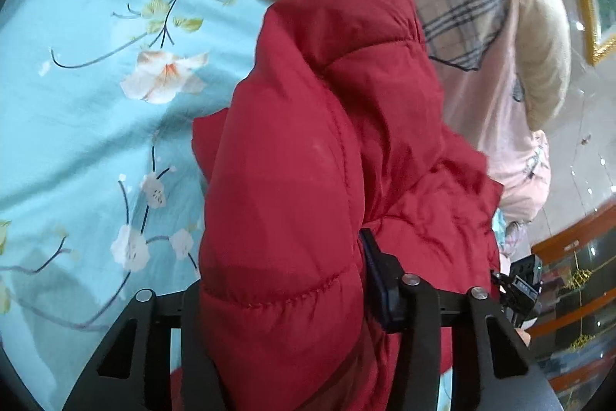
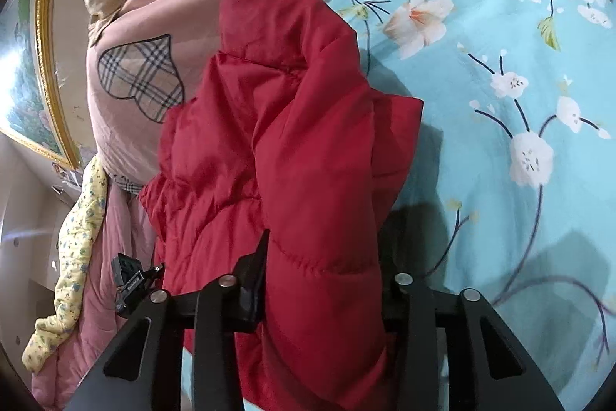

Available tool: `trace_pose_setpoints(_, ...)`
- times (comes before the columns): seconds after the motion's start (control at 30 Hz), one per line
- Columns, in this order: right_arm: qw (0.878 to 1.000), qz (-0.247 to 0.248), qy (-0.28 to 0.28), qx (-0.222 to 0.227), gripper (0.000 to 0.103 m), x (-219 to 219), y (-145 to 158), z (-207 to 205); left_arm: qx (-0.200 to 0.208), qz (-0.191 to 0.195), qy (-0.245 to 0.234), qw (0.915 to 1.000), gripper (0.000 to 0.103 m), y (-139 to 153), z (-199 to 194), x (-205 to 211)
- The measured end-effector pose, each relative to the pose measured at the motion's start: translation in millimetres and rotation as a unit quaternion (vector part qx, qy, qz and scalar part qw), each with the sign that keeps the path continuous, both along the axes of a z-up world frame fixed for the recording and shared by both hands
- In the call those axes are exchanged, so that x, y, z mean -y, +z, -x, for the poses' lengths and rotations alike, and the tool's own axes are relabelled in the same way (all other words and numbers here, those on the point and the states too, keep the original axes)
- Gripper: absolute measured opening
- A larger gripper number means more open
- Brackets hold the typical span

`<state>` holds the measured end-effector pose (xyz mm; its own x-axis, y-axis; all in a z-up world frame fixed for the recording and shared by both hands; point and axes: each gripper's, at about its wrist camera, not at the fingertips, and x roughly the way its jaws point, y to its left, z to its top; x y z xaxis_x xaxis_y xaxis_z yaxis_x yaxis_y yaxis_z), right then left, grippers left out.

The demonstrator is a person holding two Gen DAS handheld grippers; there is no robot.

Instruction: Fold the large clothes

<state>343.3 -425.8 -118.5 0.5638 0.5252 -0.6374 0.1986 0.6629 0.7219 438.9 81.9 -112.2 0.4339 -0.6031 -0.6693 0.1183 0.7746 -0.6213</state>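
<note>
A red quilted puffer jacket [image 1: 315, 149] lies bunched on a light blue floral bed sheet [image 1: 77, 95]. In the left wrist view, my left gripper [image 1: 288, 295] is shut on a thick fold of the red jacket; the fabric fills the gap between the black fingers [image 1: 381, 280] and hides the left one. In the right wrist view, my right gripper [image 2: 323, 280] is shut on another fold of the same red jacket [image 2: 292, 141]. One black finger [image 2: 254, 276] shows at the left of the fold. Each gripper's body shows in the other's view, beside the jacket.
A pink quilt with plaid heart patches [image 1: 469, 26] is heaped behind the jacket, also in the right wrist view [image 2: 146, 79]. A yellow patterned cloth [image 2: 73, 257] hangs at the bed's edge. A gold-framed picture [image 2: 42, 64] and dark wooden furniture [image 1: 577, 287] stand beyond the bed.
</note>
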Motion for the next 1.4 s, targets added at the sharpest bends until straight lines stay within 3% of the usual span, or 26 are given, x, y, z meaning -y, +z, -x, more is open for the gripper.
trace_pose_setpoints(0.3,1.0,0.0,0.01,0.014,0.036,-23,35,59,0.018,0.019,-0.044,0.9987,0.044,40,76,-20)
trace_pose_setpoints(0.63,0.999,-0.032,0.006,0.009,0.036,-37,30,157,-0.014,0.046,-0.048,0.9977,0.044,20,155,-62)
trace_pose_setpoints(0.77,1.0,0.005,-0.009,0.016,0.036,-43,26,169,-0.019,0.007,-0.023,0.9995,0.046,13,168,-64)
trace_pose_setpoints(0.97,0.999,0.028,-0.041,0.02,0.043,-43,17,163,0.012,-0.094,-0.005,0.9955,0.056,11,172,-34)
trace_pose_setpoints(1.17,0.998,0.017,-0.057,0.019,0.053,-35,3,168,0.015,-0.128,0.015,0.9916,0.078,7,183,-30)
trace_pose_setpoints(1.27,0.998,0.02,-0.067,0.01,0.062,-34,2,170,0.022,-0.127,0.022,0.9915,0.08,15,192,-31)
trace_pose_setpoints(1.4,0.997,0.038,-0.073,0.005,0.069,-35,4,173,0.042,-0.156,0.039,0.9861,0.082,33,206,-34)
